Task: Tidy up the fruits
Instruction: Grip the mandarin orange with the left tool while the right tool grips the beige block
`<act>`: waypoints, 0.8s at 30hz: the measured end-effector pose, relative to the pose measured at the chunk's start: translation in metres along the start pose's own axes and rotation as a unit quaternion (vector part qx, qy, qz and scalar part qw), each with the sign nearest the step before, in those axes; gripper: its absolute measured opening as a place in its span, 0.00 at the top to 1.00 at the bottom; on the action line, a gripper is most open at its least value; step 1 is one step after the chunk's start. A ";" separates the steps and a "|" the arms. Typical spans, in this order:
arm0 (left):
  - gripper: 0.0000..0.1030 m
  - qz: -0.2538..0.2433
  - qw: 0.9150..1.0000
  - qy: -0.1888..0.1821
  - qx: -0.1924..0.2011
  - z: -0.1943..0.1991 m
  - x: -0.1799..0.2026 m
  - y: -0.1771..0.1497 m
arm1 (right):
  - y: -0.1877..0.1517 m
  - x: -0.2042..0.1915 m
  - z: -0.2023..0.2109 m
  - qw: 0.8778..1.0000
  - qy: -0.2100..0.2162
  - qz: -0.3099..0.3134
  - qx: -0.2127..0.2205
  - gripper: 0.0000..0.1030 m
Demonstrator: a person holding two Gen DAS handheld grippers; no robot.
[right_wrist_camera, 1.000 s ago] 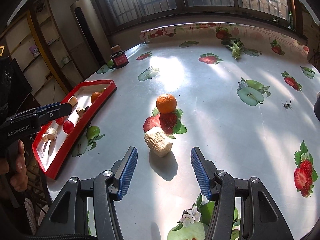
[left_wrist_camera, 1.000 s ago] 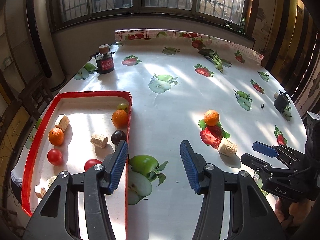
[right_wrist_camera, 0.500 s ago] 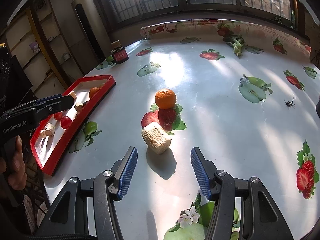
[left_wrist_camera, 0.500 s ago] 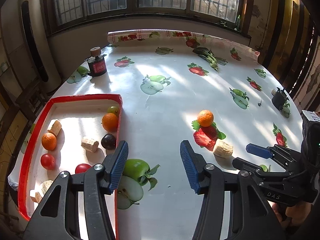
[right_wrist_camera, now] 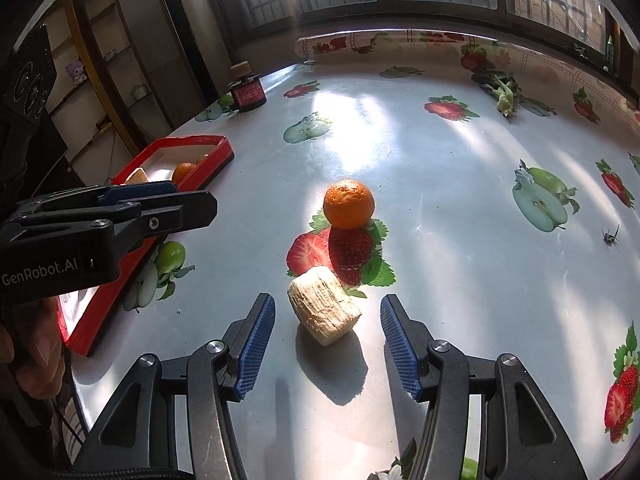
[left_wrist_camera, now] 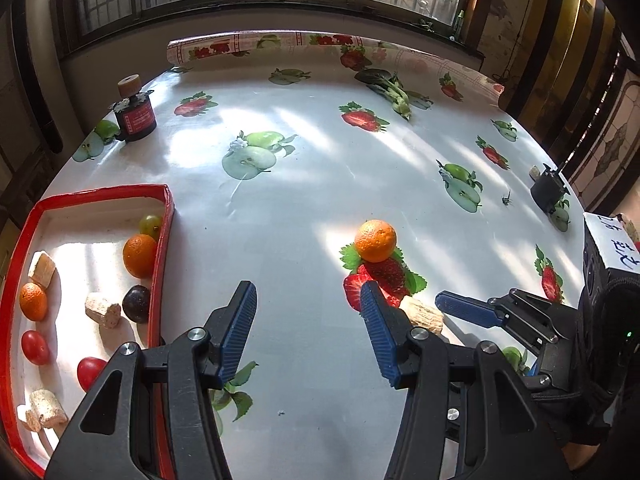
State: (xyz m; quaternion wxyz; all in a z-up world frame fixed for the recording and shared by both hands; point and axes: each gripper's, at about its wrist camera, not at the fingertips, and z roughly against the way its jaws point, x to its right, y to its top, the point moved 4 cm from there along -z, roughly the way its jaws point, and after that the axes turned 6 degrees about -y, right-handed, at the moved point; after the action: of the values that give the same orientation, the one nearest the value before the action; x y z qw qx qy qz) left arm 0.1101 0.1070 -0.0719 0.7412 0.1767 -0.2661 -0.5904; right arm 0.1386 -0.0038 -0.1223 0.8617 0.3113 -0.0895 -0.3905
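Note:
A pale ridged chunk (right_wrist_camera: 324, 306) lies on the tablecloth just ahead of my open right gripper (right_wrist_camera: 327, 342), between its blue pads without touching them. An orange (right_wrist_camera: 349, 204) sits just beyond it. In the left wrist view the chunk (left_wrist_camera: 424, 314) is partly hidden behind my finger, and the orange (left_wrist_camera: 375, 240) is beyond it. My left gripper (left_wrist_camera: 308, 332) is open and empty above the cloth, right of the red tray (left_wrist_camera: 162, 240). The tray holds oranges, red tomatoes, a dark plum, a green grape and several pale chunks.
A dark jar with a red label (left_wrist_camera: 134, 114) stands at the far left. A green vegetable (left_wrist_camera: 394, 90) lies at the far side. A small black object (left_wrist_camera: 548, 192) sits near the right edge. The tray (right_wrist_camera: 192, 174) lies at the table's left edge.
My right gripper has moved forward, so the pale chunk now lies between its pads. My left gripper has shifted right, away from the tray.

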 end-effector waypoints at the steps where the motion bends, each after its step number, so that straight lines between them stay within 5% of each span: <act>1: 0.49 -0.001 1.000 -0.004 -0.002 -0.004 0.003 0.003 | 0.000 -0.001 -0.003 1.000 0.000 0.002 -0.002 0.52; 3: 0.49 -0.008 1.000 -0.009 -0.007 -0.012 0.010 0.007 | -0.002 -0.001 -0.007 1.000 0.006 0.002 -0.010 0.64; 20: 0.50 -0.044 0.998 -0.019 -0.050 -0.085 0.050 0.019 | -0.026 0.068 0.035 0.995 -0.024 -0.095 0.022 0.70; 24: 0.65 -0.052 0.998 -0.006 -0.039 -0.084 0.048 0.019 | -0.027 0.071 0.042 0.994 -0.028 -0.098 0.028 0.72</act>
State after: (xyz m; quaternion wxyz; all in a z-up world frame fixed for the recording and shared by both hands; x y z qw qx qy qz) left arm 0.1833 0.0603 -0.1183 0.7144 0.1571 -0.2377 -0.6391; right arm 0.1531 -0.0885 -0.1123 0.8072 0.3312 -0.0937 -0.4794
